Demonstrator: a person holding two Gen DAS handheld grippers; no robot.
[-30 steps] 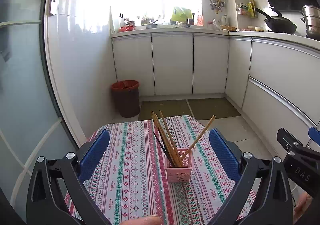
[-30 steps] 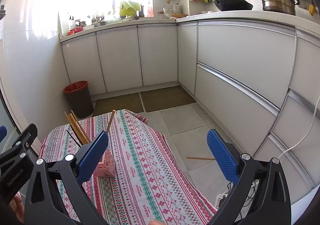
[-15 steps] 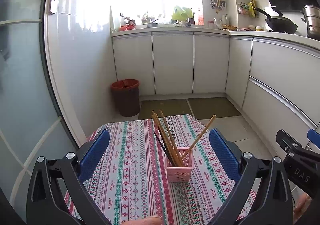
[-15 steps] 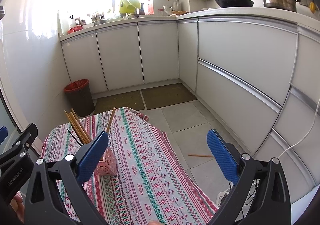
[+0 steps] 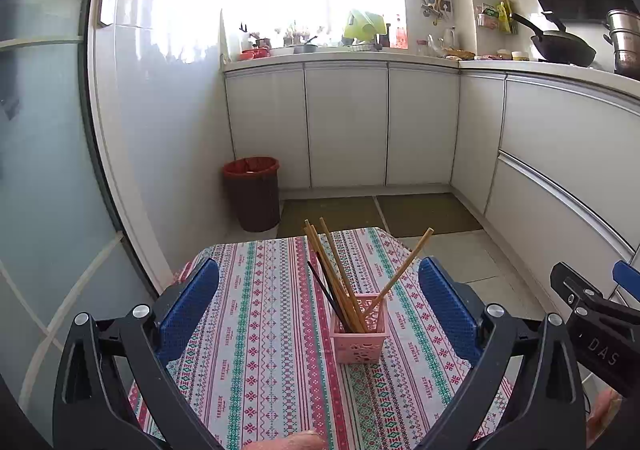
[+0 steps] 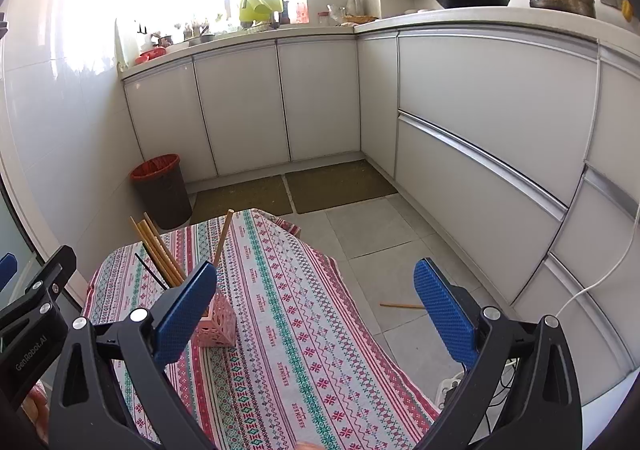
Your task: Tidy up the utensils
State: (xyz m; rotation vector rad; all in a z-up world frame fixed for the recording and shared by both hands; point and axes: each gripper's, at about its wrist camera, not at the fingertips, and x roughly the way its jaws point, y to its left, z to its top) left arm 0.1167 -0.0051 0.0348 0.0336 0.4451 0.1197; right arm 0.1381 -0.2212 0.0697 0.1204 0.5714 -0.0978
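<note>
The chopsticks (image 5: 340, 282) stand bunched in a small pink basket (image 5: 359, 334) on the table, most leaning left, one (image 5: 400, 270) splayed off to the right, and a thin dark one among them. The basket sits toward the middle of the striped tablecloth (image 5: 256, 350), which carries a small repeated word woven into its bands (it looks like "HANDMADE", though the print is too fine to be sure).

The left gripper (image 5: 319, 310) hangs spread wide and empty, its blue pads either side of the basket but short of it. The right gripper (image 6: 316, 306) is likewise spread and holds nothing, aimed past the table edge at the floor. There, one stray chopstick (image 6: 402, 305) lies on the tiles near the cupboards.

The sorting on the table looks finished; what seems left is that dropped stick. Fetching it would call for lowering the right gripper to the floor, pinching the thin stick across its width, and carrying it to the basket.

Each camera sees the other tool's body: "DAS" reads on one, "GenRobot.AI" on the other.
</note>
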